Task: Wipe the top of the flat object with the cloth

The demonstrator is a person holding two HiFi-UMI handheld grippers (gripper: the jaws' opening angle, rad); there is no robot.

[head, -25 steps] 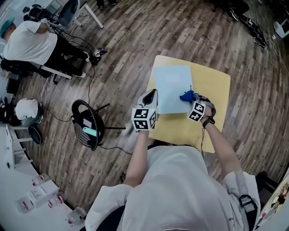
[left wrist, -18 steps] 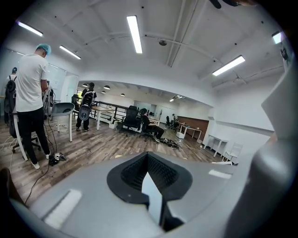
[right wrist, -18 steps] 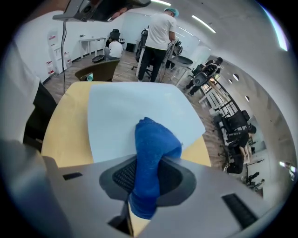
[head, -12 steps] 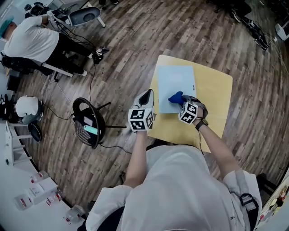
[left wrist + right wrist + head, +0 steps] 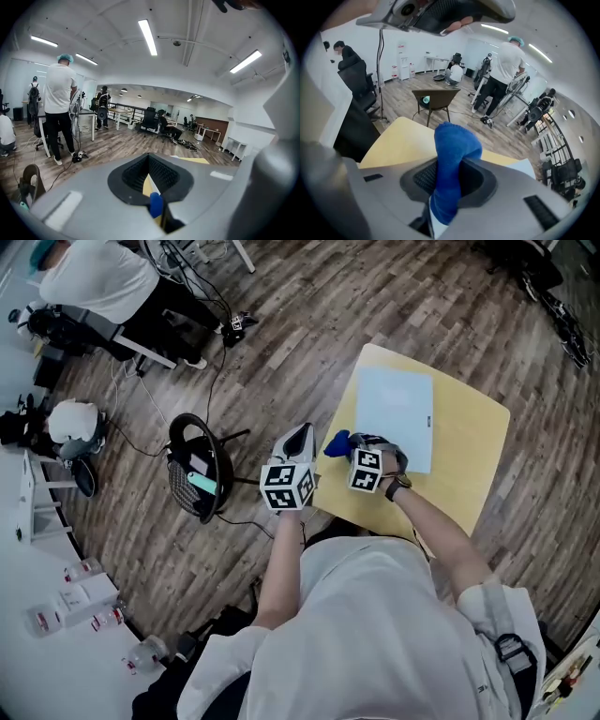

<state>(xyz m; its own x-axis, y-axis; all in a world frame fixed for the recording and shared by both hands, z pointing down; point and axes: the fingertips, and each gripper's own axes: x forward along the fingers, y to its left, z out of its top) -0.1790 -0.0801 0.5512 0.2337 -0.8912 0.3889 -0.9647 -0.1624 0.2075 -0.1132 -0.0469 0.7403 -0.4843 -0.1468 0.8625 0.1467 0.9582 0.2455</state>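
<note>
The cloth (image 5: 452, 154) is a thick, fuzzy blue fabric, folded into a soft lump with a rounded top. The right tongs (image 5: 447, 180) pinch it between 2 black ribbed pads set in smooth grey shells. In the head view it sits over bare bench (image 5: 469, 460) near the left edge, just beside the near-left corner of the flat object (image 5: 396, 413) and not on it. Whether it touches the bench cannot be told.

The flat object is a thin, pale blue rectangular sheet with a matte face. It lies flat on the bench, a square yellow top with rounded corners.

The left tongs (image 5: 150, 182) are pressed together on nothing. Only a narrow slit between the ribbed pads shows a sliver of yellow bench and a bit of blue. In the head view they hover off the bench's left edge, over the floor (image 5: 281, 343), close to the right tongs.

The floor is grey-brown wood planking. A dark chair (image 5: 192, 479) stands left of the bench with cables trailing near it. A seated person (image 5: 98, 277) in a white top is well apart at the upper left. Nothing lies on the sheet's face.
</note>
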